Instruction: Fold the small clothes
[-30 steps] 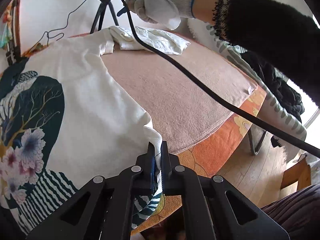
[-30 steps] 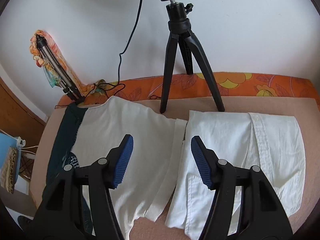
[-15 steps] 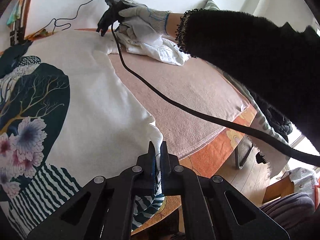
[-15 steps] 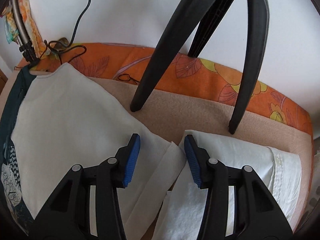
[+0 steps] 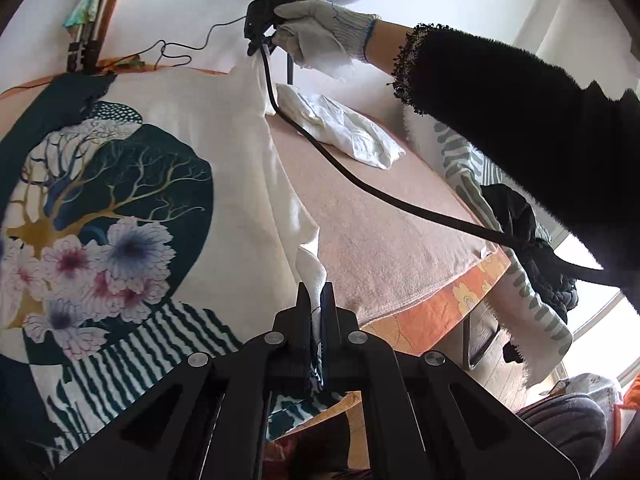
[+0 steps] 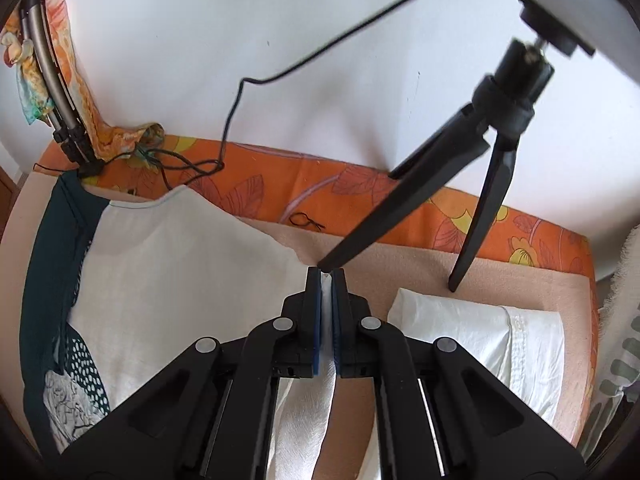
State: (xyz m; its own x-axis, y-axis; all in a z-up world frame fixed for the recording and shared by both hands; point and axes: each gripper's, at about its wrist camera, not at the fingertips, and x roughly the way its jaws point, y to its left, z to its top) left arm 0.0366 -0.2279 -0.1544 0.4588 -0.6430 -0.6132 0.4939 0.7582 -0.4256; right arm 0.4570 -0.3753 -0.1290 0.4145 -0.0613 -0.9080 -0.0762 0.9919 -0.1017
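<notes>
T-shirt (image 5: 248, 184), white with a dark tree-and-flower print, lies spread on the pink-covered bench (image 5: 384, 224). Left wrist view: my left gripper (image 5: 316, 300) has its jaws closed on the shirt's near corner, a pinch of white cloth standing up between them. Across the bench my gloved right hand (image 5: 320, 40) carries the right gripper (image 5: 260, 28) at the shirt's far corner, with its cable (image 5: 360, 184) trailing over the bench. A folded white garment (image 5: 344, 128) lies just beside that far edge.

Right wrist view: the right gripper (image 6: 327, 280) has its jaws clamped narrowly on a strip of the shirt's white edge, which runs down between the blue pads (image 6: 317, 312). A tripod (image 6: 472, 184) stands on the bench just beyond the tips, one foot very near them. The folded garment (image 6: 480, 336) lies to the right, apart from the jaws.

I judge the fabric light, limp and thin; it should drape and slip easily, so corners and hems are the sound places to hold.
</notes>
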